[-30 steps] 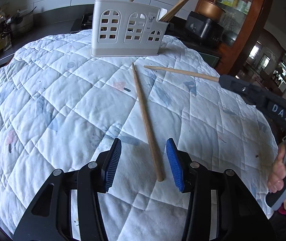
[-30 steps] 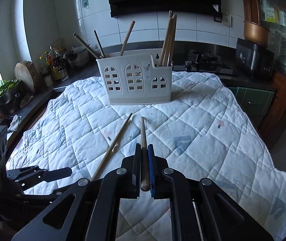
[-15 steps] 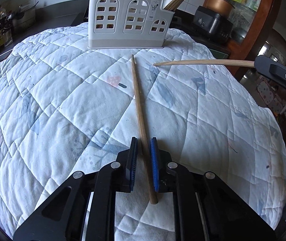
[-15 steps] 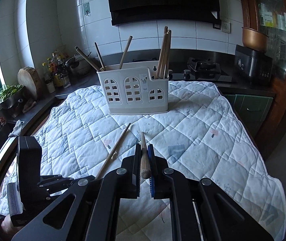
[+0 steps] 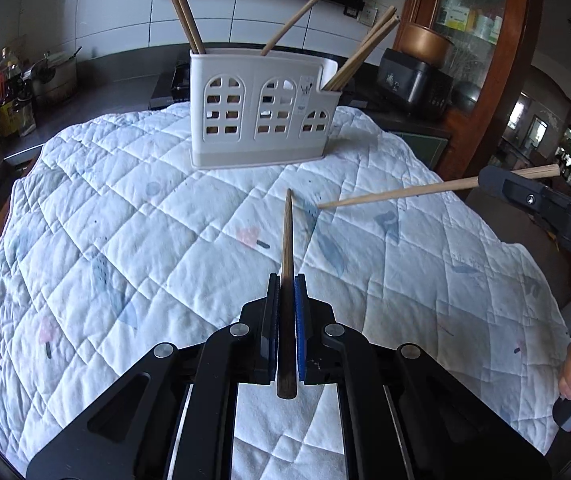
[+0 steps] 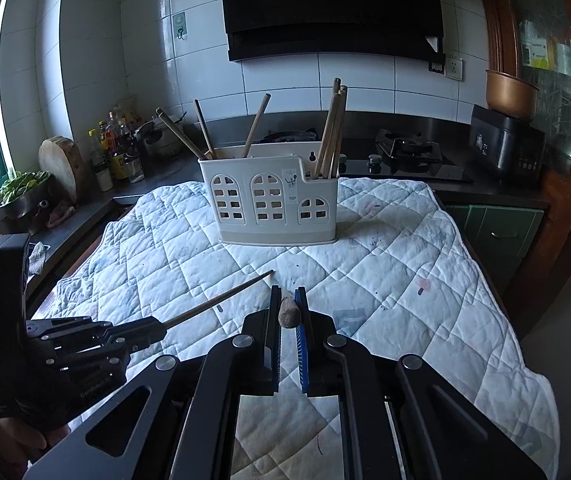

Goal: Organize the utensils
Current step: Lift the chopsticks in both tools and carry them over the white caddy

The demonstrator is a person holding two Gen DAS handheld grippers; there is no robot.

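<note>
One chopstick (image 5: 287, 240) is clamped in the jaws of the left gripper (image 5: 286, 312), its tip aimed at twelve o'clock toward the white holder (image 5: 263, 120) (six chopsticks stand inside). At three o'clock, a second chopstick (image 5: 397, 194) is gripped by the right gripper's (image 6: 288, 312) jaws above the quilted tabletop (image 5: 125, 240).

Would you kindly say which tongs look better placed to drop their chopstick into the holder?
Probably the right tongs: higher up, chopstick aimed at the holder; left tongs sit lower.

Matt wooden chopsticks (image 5: 287, 236), a smooth plastic holder (image 5: 263, 110), and a quilted cloth cover (image 5: 125, 216).
</note>
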